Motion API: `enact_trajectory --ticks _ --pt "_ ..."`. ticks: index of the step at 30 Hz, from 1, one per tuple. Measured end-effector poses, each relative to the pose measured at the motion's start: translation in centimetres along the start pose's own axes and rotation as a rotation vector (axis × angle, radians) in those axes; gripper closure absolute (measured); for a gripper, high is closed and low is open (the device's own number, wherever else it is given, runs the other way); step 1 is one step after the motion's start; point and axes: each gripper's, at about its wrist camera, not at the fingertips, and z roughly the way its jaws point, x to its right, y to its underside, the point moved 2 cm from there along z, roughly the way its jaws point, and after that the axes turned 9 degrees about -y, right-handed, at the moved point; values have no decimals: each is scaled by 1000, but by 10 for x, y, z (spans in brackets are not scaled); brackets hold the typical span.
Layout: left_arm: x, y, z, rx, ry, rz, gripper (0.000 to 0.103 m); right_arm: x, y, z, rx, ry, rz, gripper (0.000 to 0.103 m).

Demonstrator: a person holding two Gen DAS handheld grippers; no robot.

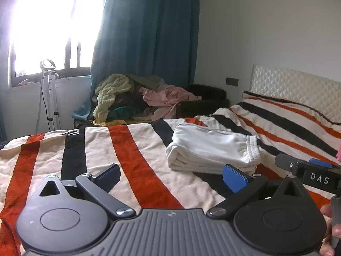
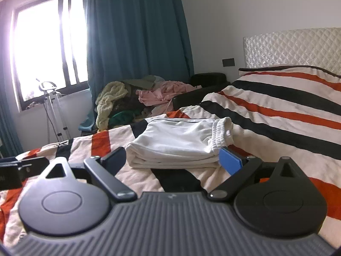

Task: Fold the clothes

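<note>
right wrist view: white garment (image 2: 177,143) looks fully folded, lying on the bed (image 2: 277,115). your left tool (image 1: 171,176) and right tool (image 2: 172,160) both spread, empty. clothes pile (image 2: 136,100) beyond looks unfolded.

Place: a bedroom in a home.
Bed: a big bed covered with a soft cream blanket with orange and black stripes (image 2: 277,111) fills most of the room.
Headboard: a white padded headboard with a diamond pattern (image 2: 292,47) stands against the plain white wall (image 2: 245,10).
Window: a bright window with dark bars (image 2: 49,49) lets in lots of sun.
Curtain: a long teal cloth curtain (image 2: 136,32) hangs beside the window.
Clothes: a messy pile of yellow, pink and green clothes (image 2: 136,100) lies past the bed, and folded white shorts with a stretchy waistband (image 2: 181,140) sit on the blanket.
Wall switch: a small dark plate (image 2: 228,62) is on the wall near the headboard.
</note>
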Motion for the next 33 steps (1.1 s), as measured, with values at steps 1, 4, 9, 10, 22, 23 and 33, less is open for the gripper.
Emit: enact_trajectory --ticks 1,4,9,10,22,23,33 --pt "1 1 1 -2 -1 5 0 0 1 0 -2 1 -2 8" --pt "3 0 0 5 -1 9 0 -2 3 2 -3 8 -7 8" --pt "1 0 0 -5 -10 4 0 -3 5 6 -14 15 -12 8" --pt "1 1 1 -11 -14 5 0 -3 6 7 -19 14 -14 8" --pt "-2 2 0 -21 -24 -3 0 -6 10 11 -34 21 -22 8" --pt "-2 1 0 -20 -25 -3 0 -6 9 11 -34 21 -21 8" --pt "-2 1 -3 -12 -32 -3 0 -6 10 12 -38 24 -19 8"
